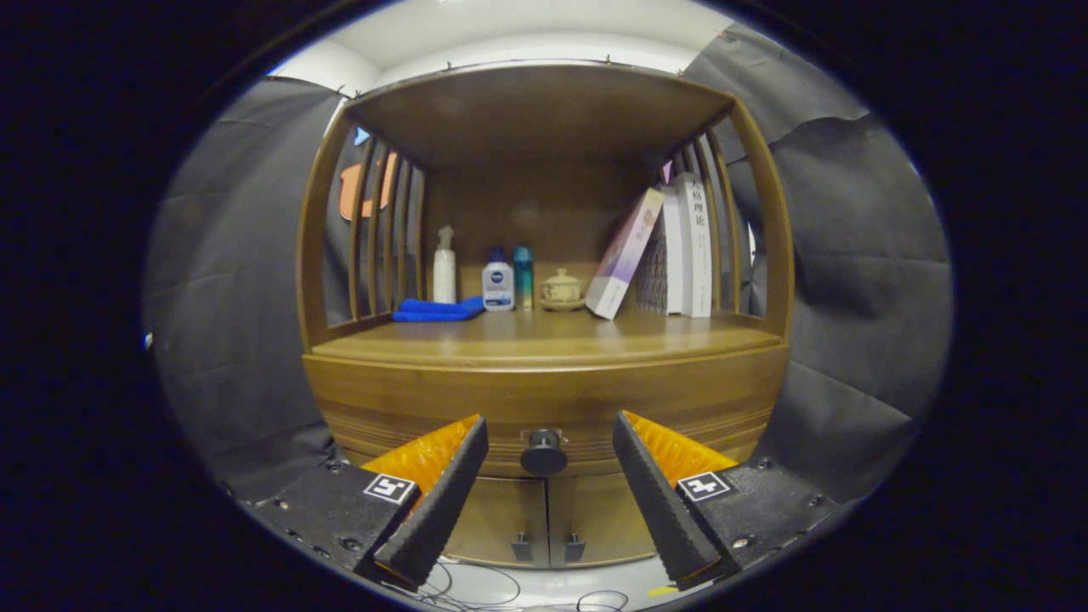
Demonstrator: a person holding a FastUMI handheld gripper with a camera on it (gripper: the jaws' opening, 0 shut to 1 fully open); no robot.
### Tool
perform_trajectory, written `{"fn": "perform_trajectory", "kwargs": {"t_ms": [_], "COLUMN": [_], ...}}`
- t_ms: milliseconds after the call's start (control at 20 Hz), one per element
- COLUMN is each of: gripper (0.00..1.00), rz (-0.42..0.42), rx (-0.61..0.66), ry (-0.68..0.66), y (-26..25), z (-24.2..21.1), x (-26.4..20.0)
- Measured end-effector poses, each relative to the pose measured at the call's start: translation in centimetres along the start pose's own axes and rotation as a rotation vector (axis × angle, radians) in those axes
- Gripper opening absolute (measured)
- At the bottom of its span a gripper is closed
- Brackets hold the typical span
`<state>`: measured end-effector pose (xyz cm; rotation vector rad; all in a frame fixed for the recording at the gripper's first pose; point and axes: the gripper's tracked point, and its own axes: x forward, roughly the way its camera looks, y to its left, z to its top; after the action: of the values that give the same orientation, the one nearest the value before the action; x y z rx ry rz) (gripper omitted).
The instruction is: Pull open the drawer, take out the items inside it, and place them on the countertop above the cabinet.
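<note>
A wooden cabinet fills the scene, with its drawer front (425,408) shut and a round dark knob (544,453) at its middle. My gripper (551,435) is open, and the knob sits between the two fingertips (472,438), a little beyond them and untouched. Above the drawer lies the wooden countertop (544,340), an open shelf under a wooden roof. The inside of the drawer is hidden.
At the back of the countertop stand a folded blue cloth (435,309), a white spray bottle (444,268), two small bottles (498,282), a lidded ceramic cup (562,289) and several books (680,251). Two lower doors (544,518) hang under the drawer. Cables (484,586) lie on the floor.
</note>
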<state>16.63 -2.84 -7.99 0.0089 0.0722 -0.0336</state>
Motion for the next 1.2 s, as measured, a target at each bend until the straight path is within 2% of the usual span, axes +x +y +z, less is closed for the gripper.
{"fn": "perform_trajectory", "kwargs": {"t_ms": [200,400,750,850,1000,1150,1200], "gripper": [0.97,0.97,0.86,0.80,0.64,0.47,0.46], "rz": [-0.002,-0.007,-0.014,-0.013,0.010,0.005,0.009], "rx": [0.003,0.029,0.049,0.074,0.130,0.122,0.118], "ry": [0.035,0.048,0.073,0.073,0.076,0.091,0.094], "y": [-0.5,-1.0,-0.3,-0.1,0.8,0.5,0.5], "z": [-2.2,-2.7,-3.4,-3.5,-3.7,-3.8,-3.7], "x": [4.0,5.8,6.8,6.6,6.6,6.7,6.5]}}
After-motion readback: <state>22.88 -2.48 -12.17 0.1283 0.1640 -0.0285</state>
